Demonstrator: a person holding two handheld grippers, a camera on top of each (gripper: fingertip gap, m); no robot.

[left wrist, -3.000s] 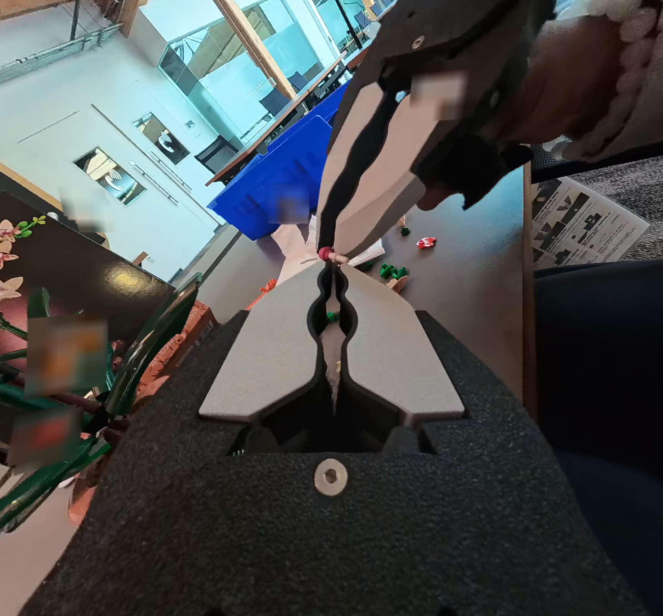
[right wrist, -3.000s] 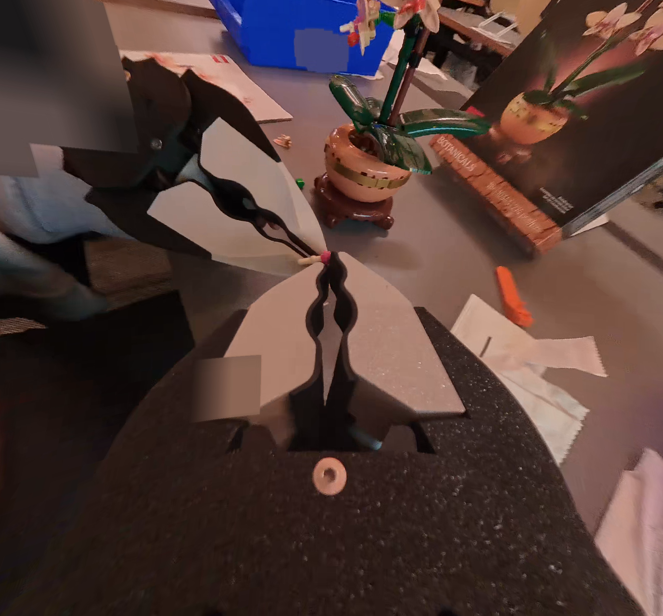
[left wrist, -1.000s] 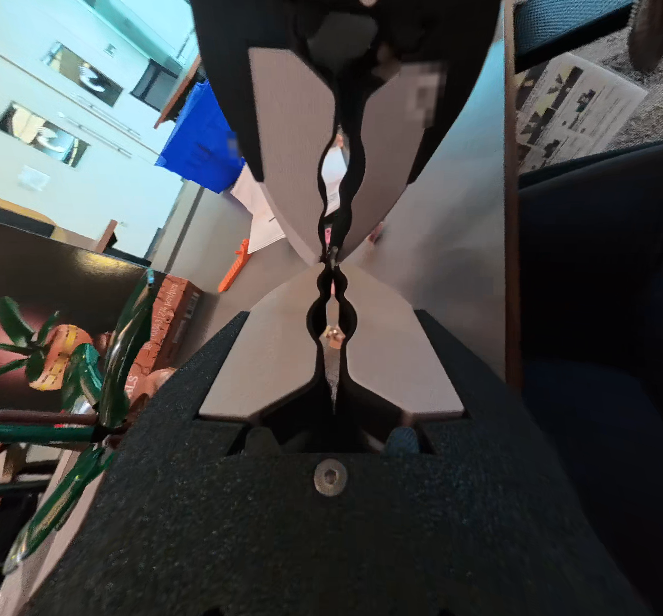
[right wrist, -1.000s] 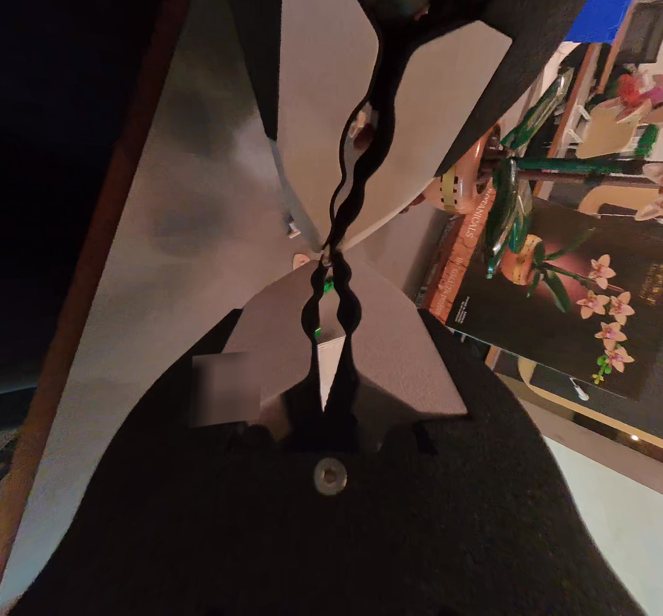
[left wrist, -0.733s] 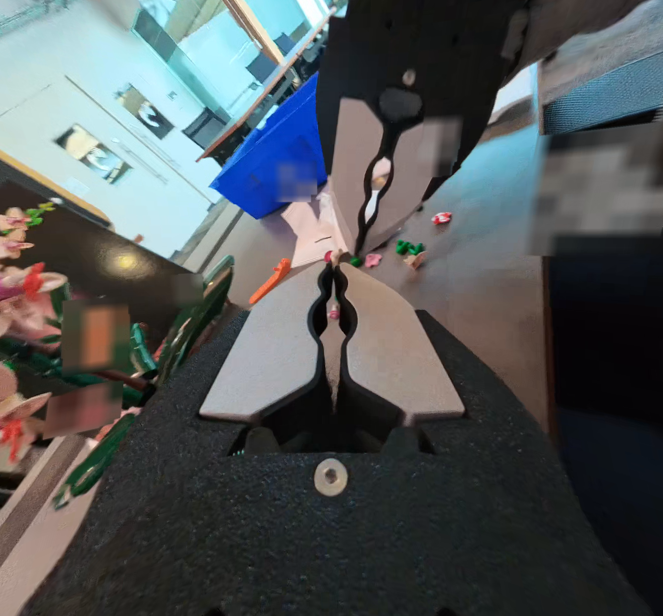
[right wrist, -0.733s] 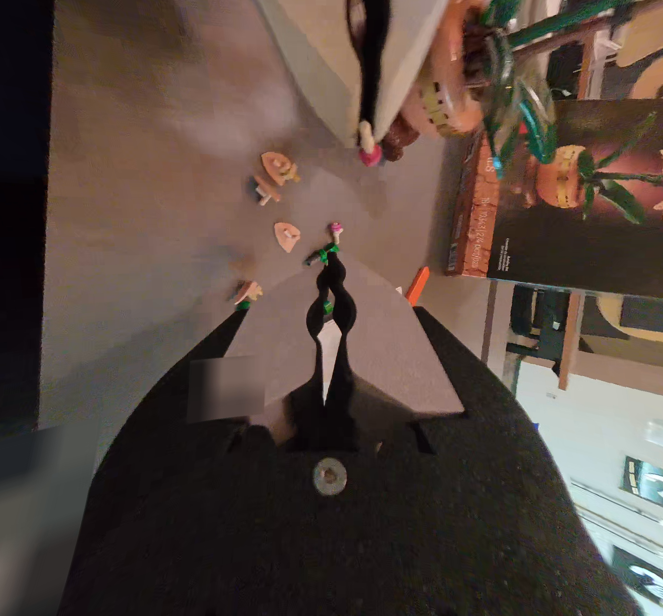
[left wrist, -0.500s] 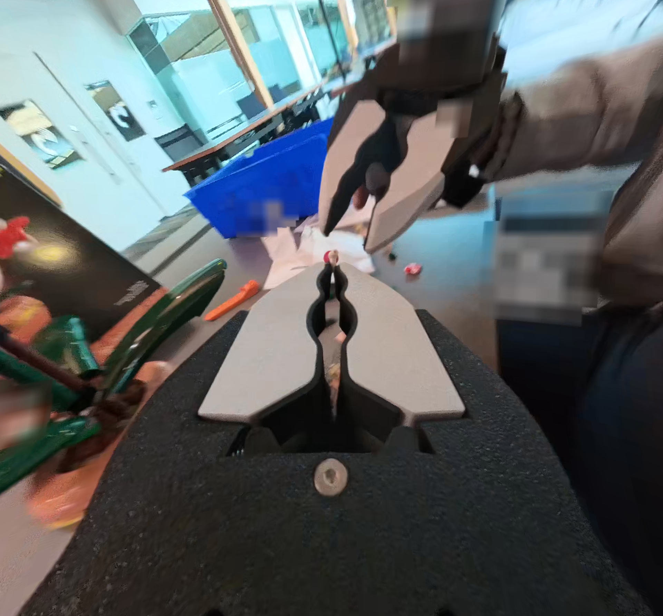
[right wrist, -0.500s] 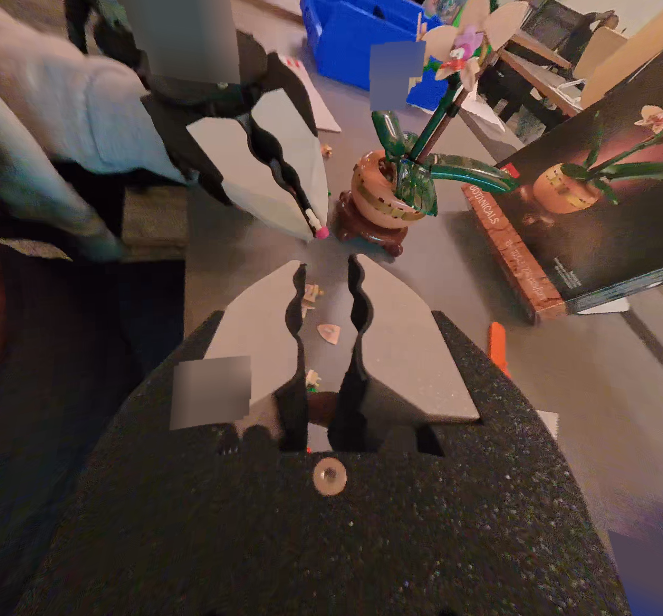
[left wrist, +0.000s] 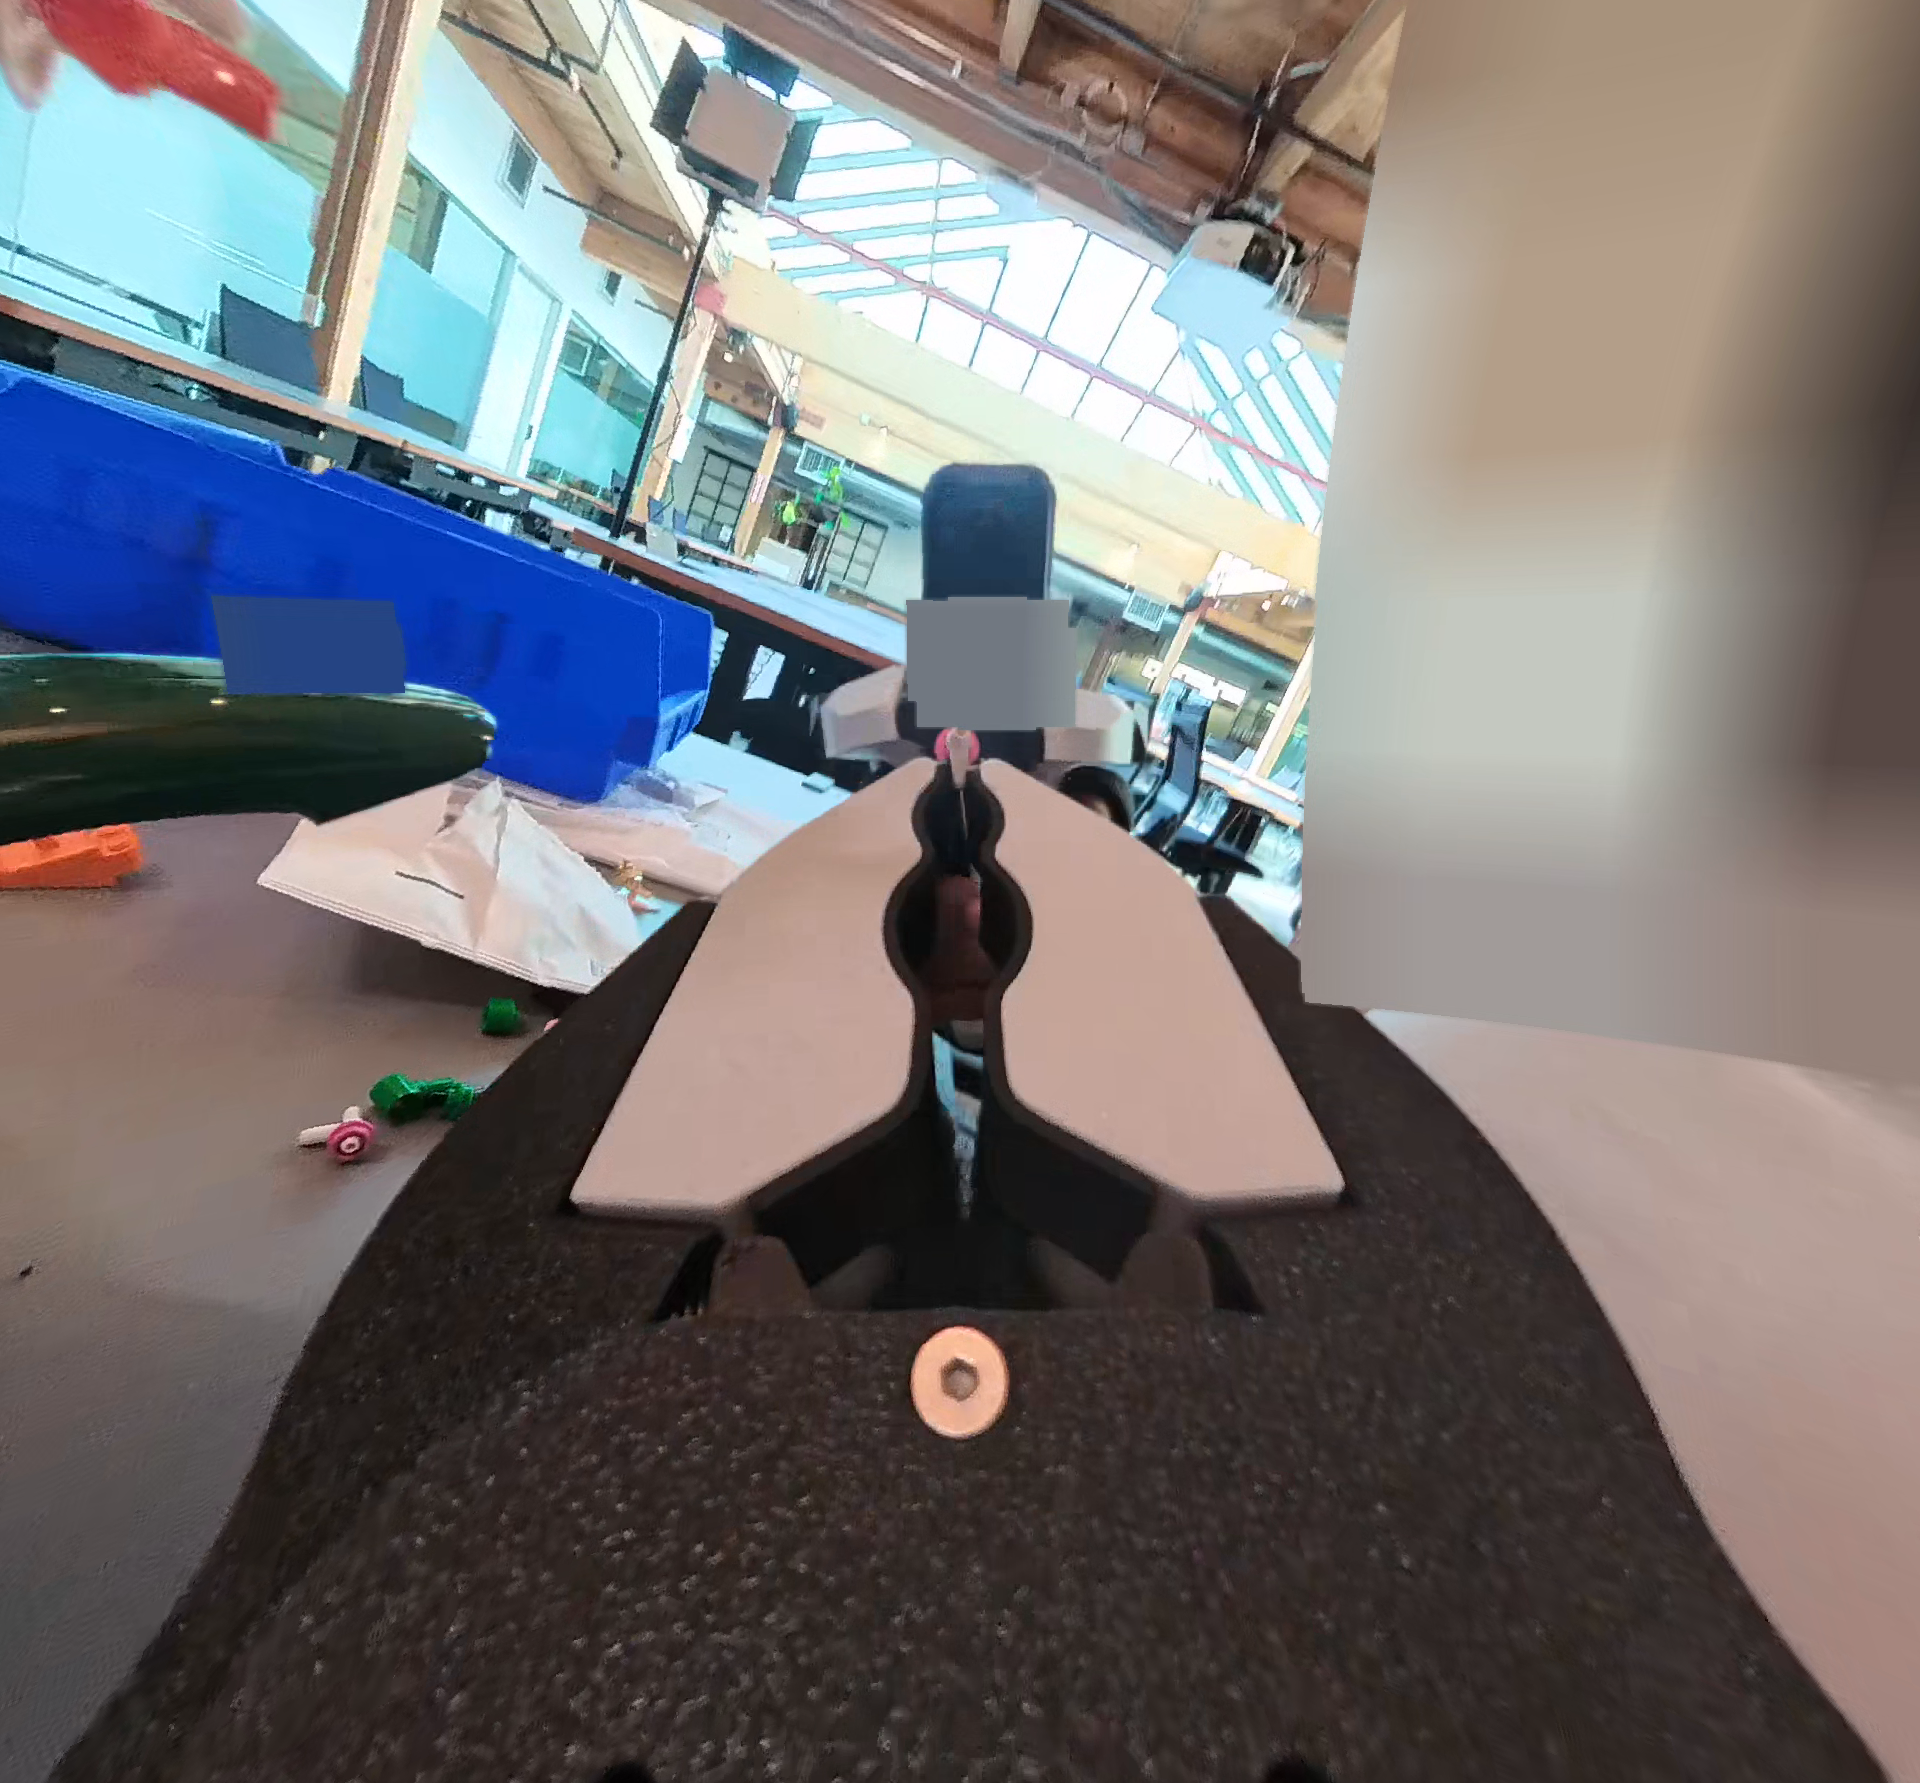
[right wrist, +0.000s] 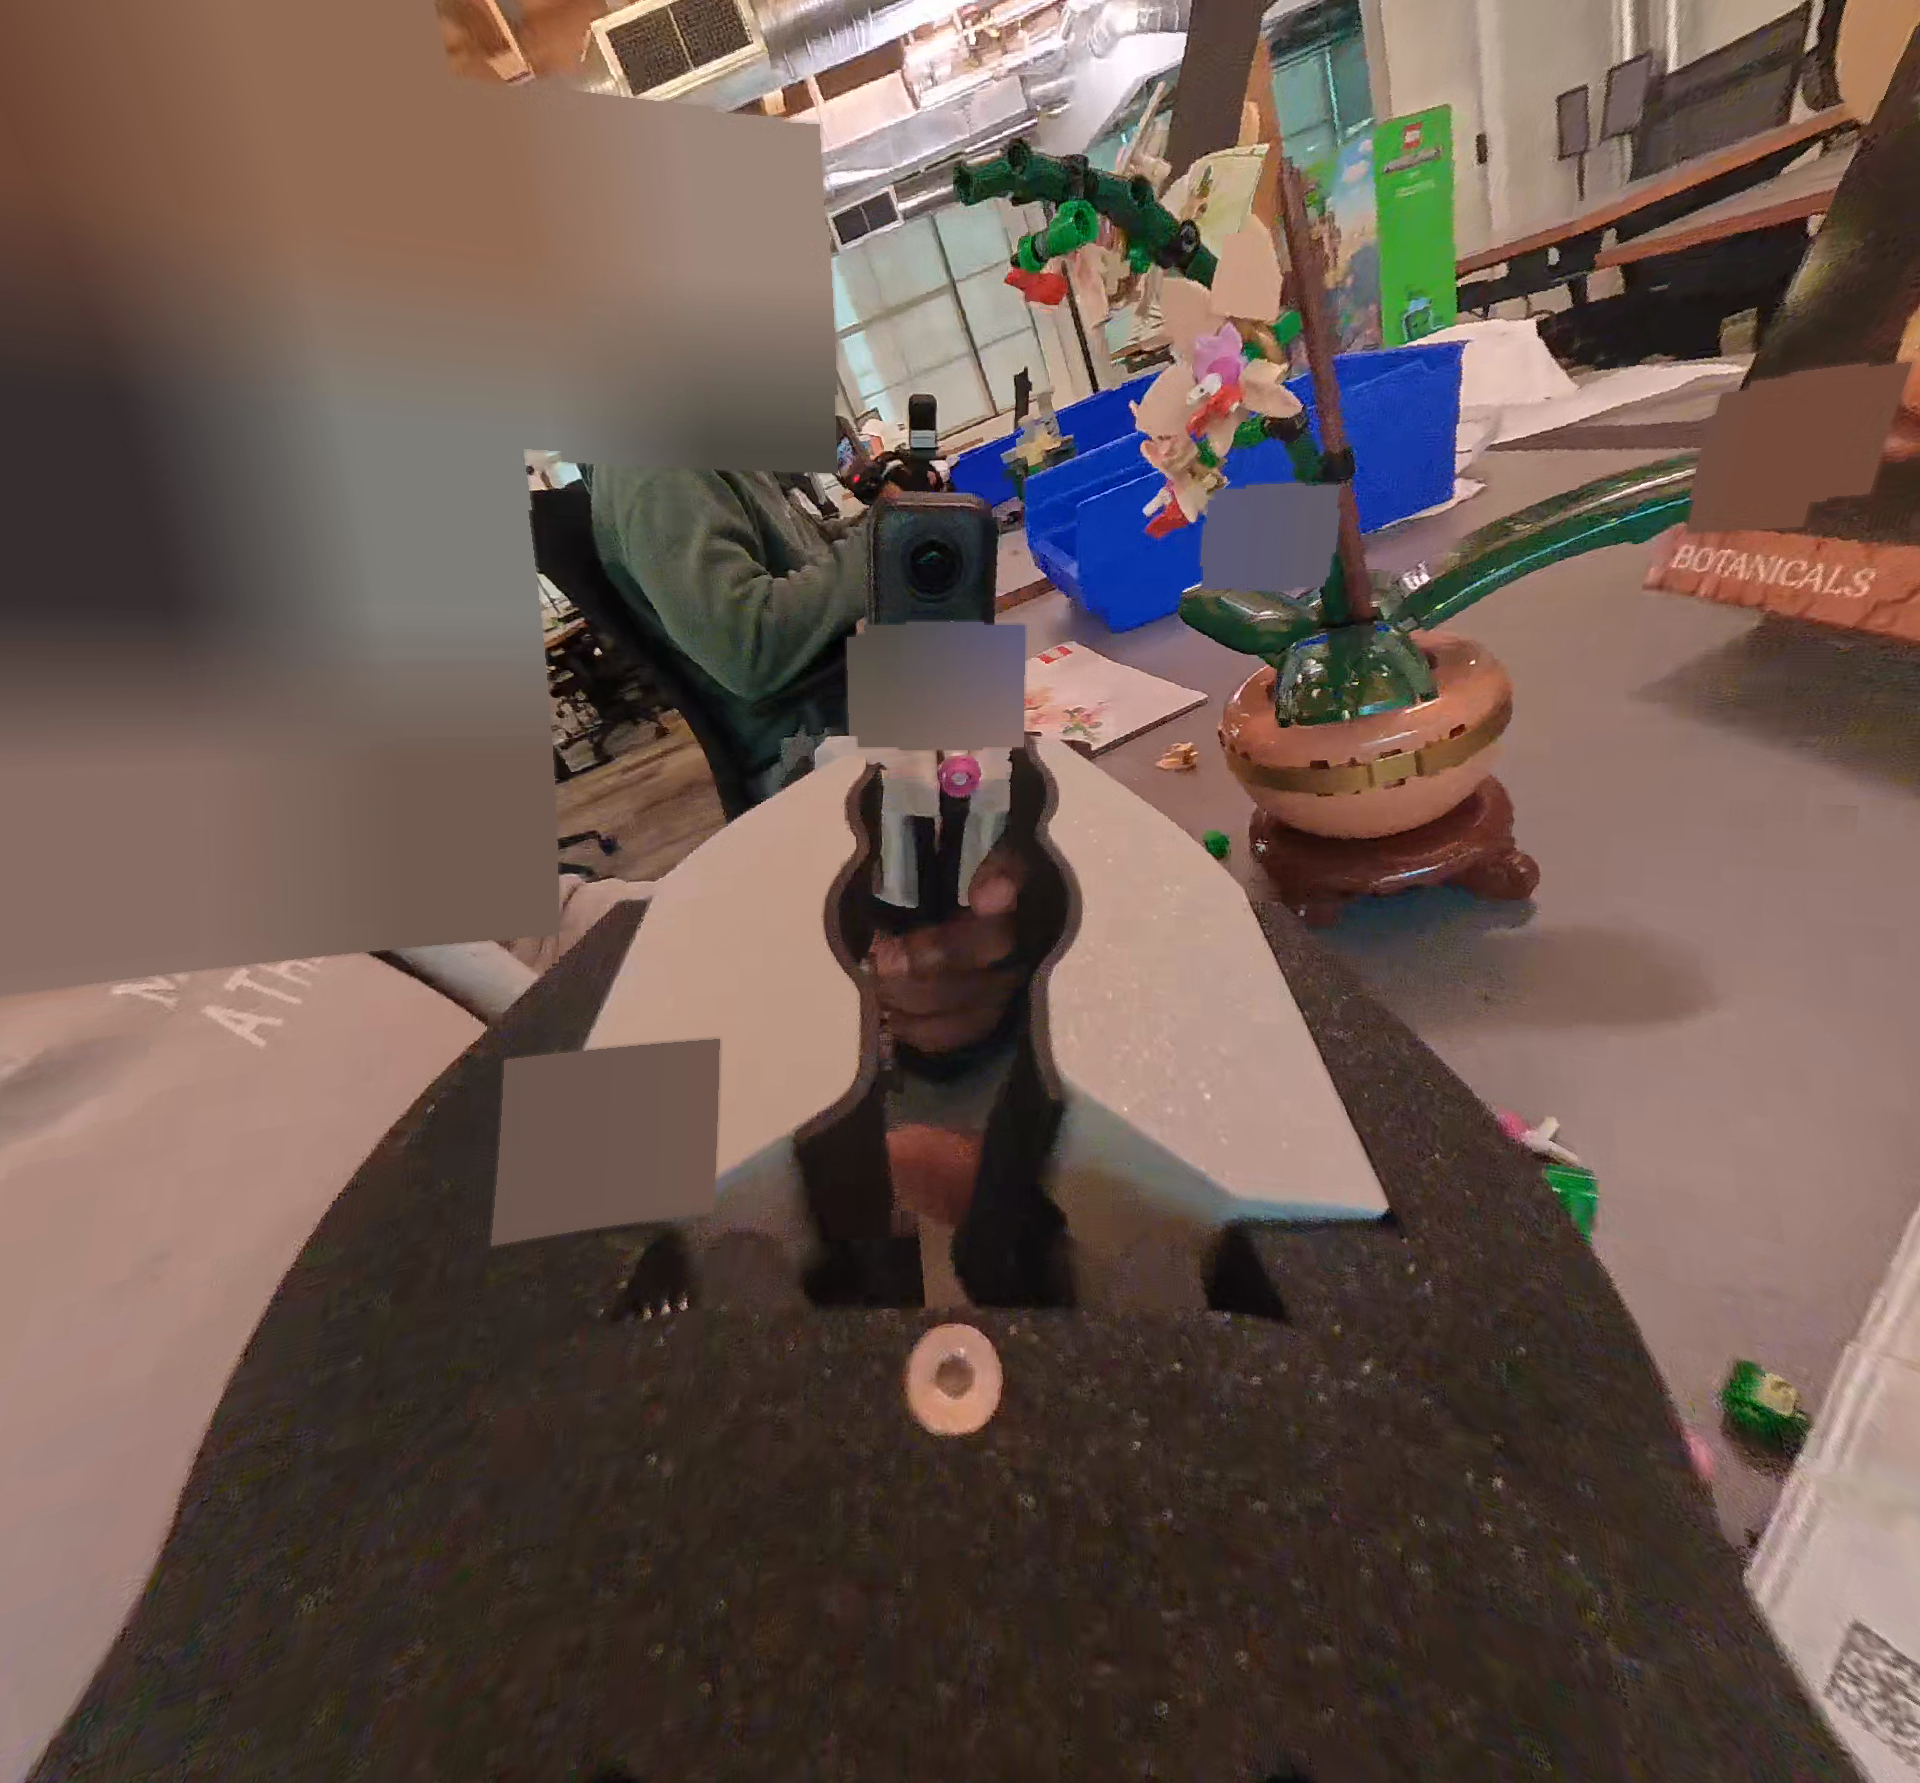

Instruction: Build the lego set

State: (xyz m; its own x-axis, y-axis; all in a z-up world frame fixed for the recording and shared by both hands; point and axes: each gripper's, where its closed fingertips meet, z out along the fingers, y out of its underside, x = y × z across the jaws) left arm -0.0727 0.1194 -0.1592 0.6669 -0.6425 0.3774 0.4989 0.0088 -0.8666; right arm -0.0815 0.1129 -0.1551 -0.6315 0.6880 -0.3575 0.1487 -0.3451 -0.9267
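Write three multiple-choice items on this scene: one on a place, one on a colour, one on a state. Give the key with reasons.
1. Where does the flower model stand?
A. On the table, to the right of the right gripper
B. On a shelf
C. On the floor

2. What colour is the head of the small pin at the tip of the left gripper?
A. Yellow
B. Pink
C. Blue

3. How is the right gripper?
A. Open, holding nothing
B. Shut on a leaf
C. Shut and empty

Key:
1 A: its brown base rests on the grey table in the right wrist view.
2 B: the round head above the fingertips is pink in both views.
3 A: a wide gap shows between its fingers, and nothing sits in it.
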